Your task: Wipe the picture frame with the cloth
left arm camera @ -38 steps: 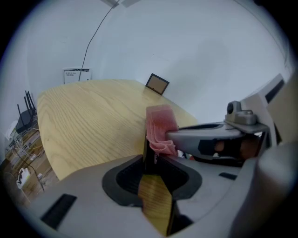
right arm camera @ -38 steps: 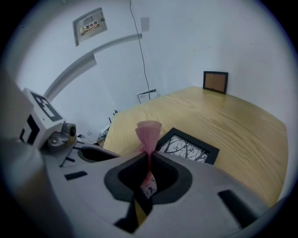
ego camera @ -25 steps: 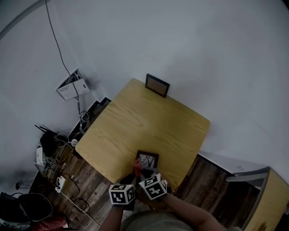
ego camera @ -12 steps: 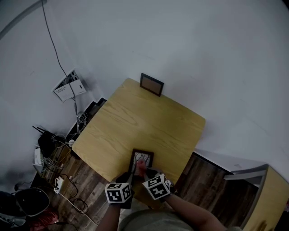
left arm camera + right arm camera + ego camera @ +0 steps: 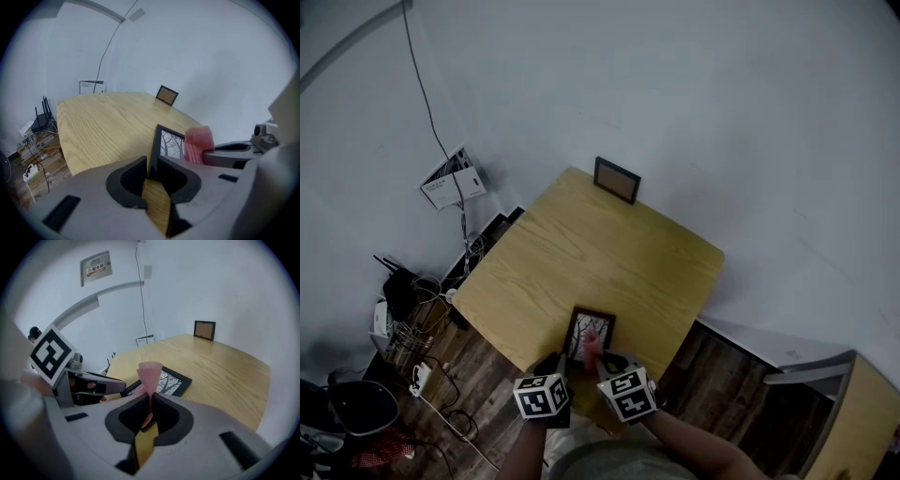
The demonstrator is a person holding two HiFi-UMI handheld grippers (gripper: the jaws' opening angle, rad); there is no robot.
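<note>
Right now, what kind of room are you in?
Probably a plain office or workroom corner: a wooden table beside a bare white wall, and a tangle of cables on the dark plank floor.

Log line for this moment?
left gripper: jaws just closing, on frame edge | right gripper: shut on cloth, over frame

Overhead view, two low views across table (image 5: 609,253)

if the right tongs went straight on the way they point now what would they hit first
The pink cloth pinched in the right tongs leads the way. It would probably meet the picture frame just ahead and below, on its tree print, though the exact depth is hard to judge.
</note>
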